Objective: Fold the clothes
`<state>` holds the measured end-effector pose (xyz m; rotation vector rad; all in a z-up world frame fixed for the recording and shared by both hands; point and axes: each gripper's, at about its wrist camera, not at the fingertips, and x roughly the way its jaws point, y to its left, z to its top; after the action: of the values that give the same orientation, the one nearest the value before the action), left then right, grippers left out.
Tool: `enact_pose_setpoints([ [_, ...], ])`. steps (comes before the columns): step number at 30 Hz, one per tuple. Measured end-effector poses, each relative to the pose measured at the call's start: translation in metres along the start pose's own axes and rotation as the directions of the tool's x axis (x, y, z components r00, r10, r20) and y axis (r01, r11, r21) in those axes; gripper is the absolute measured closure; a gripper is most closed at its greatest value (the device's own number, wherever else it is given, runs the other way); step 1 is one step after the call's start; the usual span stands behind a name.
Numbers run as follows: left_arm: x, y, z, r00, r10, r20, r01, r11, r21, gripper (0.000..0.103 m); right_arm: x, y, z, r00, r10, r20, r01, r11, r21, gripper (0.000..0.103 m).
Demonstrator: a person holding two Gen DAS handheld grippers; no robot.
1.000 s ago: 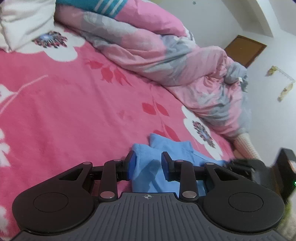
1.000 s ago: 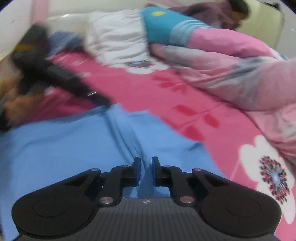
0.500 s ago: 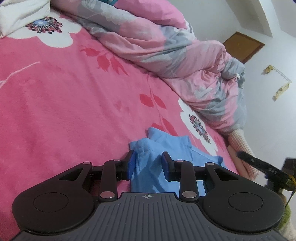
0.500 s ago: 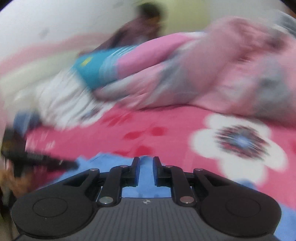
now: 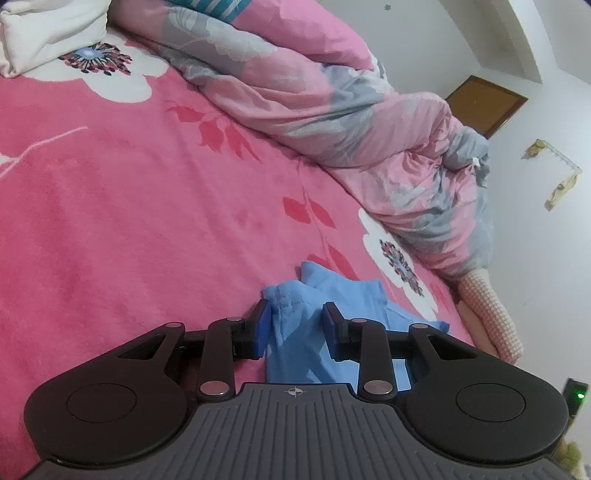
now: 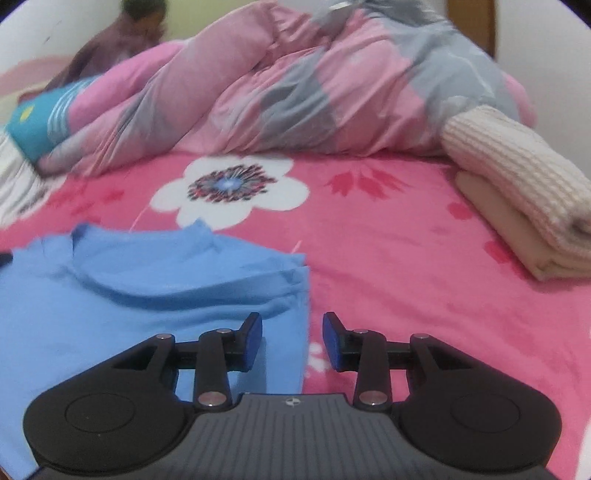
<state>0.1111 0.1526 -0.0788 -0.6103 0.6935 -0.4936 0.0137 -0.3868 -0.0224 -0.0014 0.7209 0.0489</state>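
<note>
- The blue shirt (image 6: 147, 295) lay spread on the pink flowered blanket (image 5: 129, 221), mostly to the left of the right gripper (image 6: 292, 341) and running under it; its right-hand edge passed between that gripper's jaws, nearer the left pad.
- The right gripper's jaws were opening and stood moderately apart. Cloth lay below the gap, but neither pad pressed on it — nothing was held.
- The left gripper (image 5: 295, 328) had a raised bunch of the blue fabric standing between its jaws. The left pad looked to be against the cloth, while the right pad showed a sliver of space; whether it truly pinched the fabric I could not tell.
- As I judged it, the step in hand was taking a fresh grip on the shirt's edge for a fold. To do it well, the right jaws should come down squarely over the hem, catching all the layers there, not only the top one. The left side should keep its end steady so the cloth stays flat.
- Ahead and to the right of the right jaws sat a stack of folded clothes (image 6: 524, 206), a ribbed cream piece on top — well apart from the shirt, and no hindrance.
- Beyond both sets of jaws a rumpled pink-and-grey quilt (image 6: 314, 85) ran along the far side of the bed; a white pillow (image 5: 48, 33) lay far ahead to the left of the left jaws.
- The open blanket ahead left room for the fold.
</note>
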Motion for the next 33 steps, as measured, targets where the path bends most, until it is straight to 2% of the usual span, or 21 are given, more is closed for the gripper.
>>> enact_pose_setpoints([
  [3, 0.000, 0.001, -0.001, 1.000, -0.006, 0.007, 0.006, 1.000, 0.003, 0.073, 0.026, -0.002, 0.005, 1.000, -0.015, 0.008, 0.015, 1.000, -0.017, 0.062],
  [5, -0.001, 0.001, -0.002, 1.000, -0.007, 0.010, 0.007, 1.000, 0.006, 0.073, 0.033, -0.016, 0.010, 0.999, -0.013, 0.031, 0.011, 0.997, 0.072, 0.062],
  [8, 0.000, 0.002, -0.002, 1.000, -0.013, 0.014, 0.013, 1.000, 0.007, 0.073, 0.026, -0.043, 0.009, 0.995, 0.057, 0.084, -0.076, 0.967, 0.244, 0.062],
  [11, 0.000, 0.003, -0.002, 1.000, -0.021, 0.017, 0.021, 1.000, 0.003, 0.073, 0.022, -0.059, 0.002, 0.987, 0.128, 0.094, -0.152, 0.938, 0.310, 0.062],
  [18, -0.001, 0.005, -0.003, 0.999, -0.029, 0.019, 0.029, 1.000, 0.002, 0.073, 0.019, -0.043, -0.004, 0.985, 0.149, 0.083, -0.162, 0.971, 0.176, 0.066],
  [20, -0.001, 0.005, -0.003, 0.999, -0.031, 0.019, 0.031, 1.000, -0.001, 0.073, 0.013, -0.032, -0.005, 0.983, 0.156, 0.092, -0.166, 0.980, 0.107, 0.076],
  [24, 0.000, 0.006, -0.003, 0.999, -0.033, 0.020, 0.033, 0.999, -0.003, 0.073, 0.002, -0.017, -0.006, 0.979, 0.168, 0.117, -0.168, 0.986, -0.010, 0.080],
  [29, -0.001, 0.006, -0.003, 0.999, -0.036, 0.020, 0.036, 0.999, -0.004, 0.073, -0.005, 0.002, -0.009, 0.976, 0.169, 0.136, -0.148, 0.978, -0.150, 0.081],
  [33, -0.001, 0.006, -0.003, 0.999, -0.040, 0.020, 0.040, 0.999, -0.008, 0.073, 0.002, 0.001, -0.011, 0.984, 0.119, 0.135, -0.098, 0.983, -0.154, 0.080],
])
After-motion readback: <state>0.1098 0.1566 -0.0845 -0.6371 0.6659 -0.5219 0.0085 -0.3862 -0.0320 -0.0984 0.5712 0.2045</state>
